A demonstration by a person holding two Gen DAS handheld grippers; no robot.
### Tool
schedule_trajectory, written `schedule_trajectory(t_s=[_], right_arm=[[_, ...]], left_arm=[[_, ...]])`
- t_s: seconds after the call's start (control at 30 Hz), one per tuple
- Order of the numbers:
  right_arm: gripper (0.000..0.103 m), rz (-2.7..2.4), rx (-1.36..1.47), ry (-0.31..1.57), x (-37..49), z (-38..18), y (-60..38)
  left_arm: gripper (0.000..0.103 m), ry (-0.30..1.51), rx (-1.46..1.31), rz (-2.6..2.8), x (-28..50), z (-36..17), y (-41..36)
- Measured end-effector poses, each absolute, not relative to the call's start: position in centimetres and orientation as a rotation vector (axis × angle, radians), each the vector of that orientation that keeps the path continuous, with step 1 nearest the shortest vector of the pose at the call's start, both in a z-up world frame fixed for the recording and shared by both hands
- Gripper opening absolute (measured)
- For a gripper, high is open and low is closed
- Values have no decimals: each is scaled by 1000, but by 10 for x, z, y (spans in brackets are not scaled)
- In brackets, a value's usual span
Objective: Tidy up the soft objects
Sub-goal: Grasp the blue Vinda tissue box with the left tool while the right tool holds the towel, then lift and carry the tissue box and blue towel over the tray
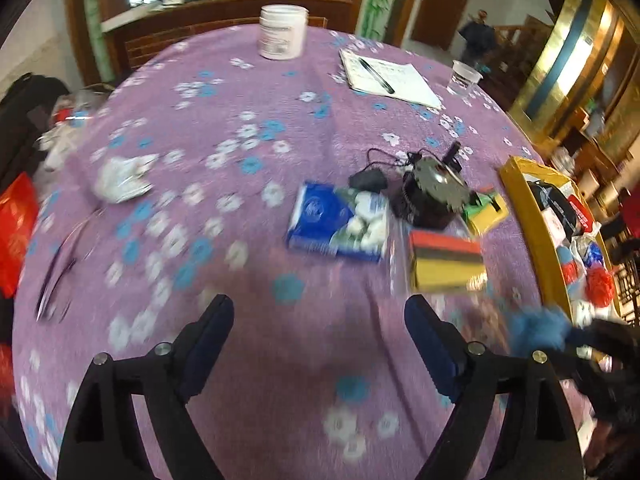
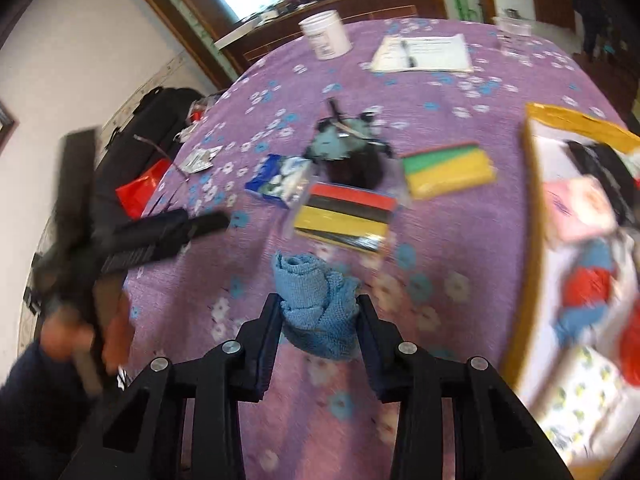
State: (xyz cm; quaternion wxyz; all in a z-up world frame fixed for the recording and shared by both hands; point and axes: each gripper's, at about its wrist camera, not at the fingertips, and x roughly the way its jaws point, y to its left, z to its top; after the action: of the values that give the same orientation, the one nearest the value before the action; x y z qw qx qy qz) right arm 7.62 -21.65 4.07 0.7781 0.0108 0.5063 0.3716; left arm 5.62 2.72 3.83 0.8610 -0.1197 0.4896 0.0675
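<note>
Both cams sit low on hand-held grippers, angled steeply down over a round table w/ a purple flowered cloth (image 1: 248, 92). Left wrist view looks across the middle toward the far window, close to the cloth. Right wrist view looks the same general way from further right, w/ the yellow box (image 2: 568, 120) at its edge. Shared: striped sponge pack (image 1: 446, 264) (image 2: 344, 216), white jar (image 1: 282, 32) (image 2: 326, 34), papers (image 1: 390, 80) (image 2: 424, 54) (both blurred).

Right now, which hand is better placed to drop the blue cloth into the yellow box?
Right. Its gripper already clamps the blue cloth, with the yellow box beside it. The left gripper is open and empty.
</note>
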Motion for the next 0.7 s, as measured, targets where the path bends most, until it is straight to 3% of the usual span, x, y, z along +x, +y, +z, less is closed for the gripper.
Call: schedule_trajectory(t_s=[0.23,0.6,0.63,0.7], right_arm=[[40,705,67,1078,63,47,-268],[41,662,81,1056,55,57,-292],[41,665,81,1058,56,57,-289],[41,676,76,1063,57,55,-284]], left_arm=[[86,1090,-206,125,118,16,26],[89,1100,-203,130,150,-11,28],[88,1091,-219,134,148,-13,29],[77,1069,-220,133,144,-12,27]])
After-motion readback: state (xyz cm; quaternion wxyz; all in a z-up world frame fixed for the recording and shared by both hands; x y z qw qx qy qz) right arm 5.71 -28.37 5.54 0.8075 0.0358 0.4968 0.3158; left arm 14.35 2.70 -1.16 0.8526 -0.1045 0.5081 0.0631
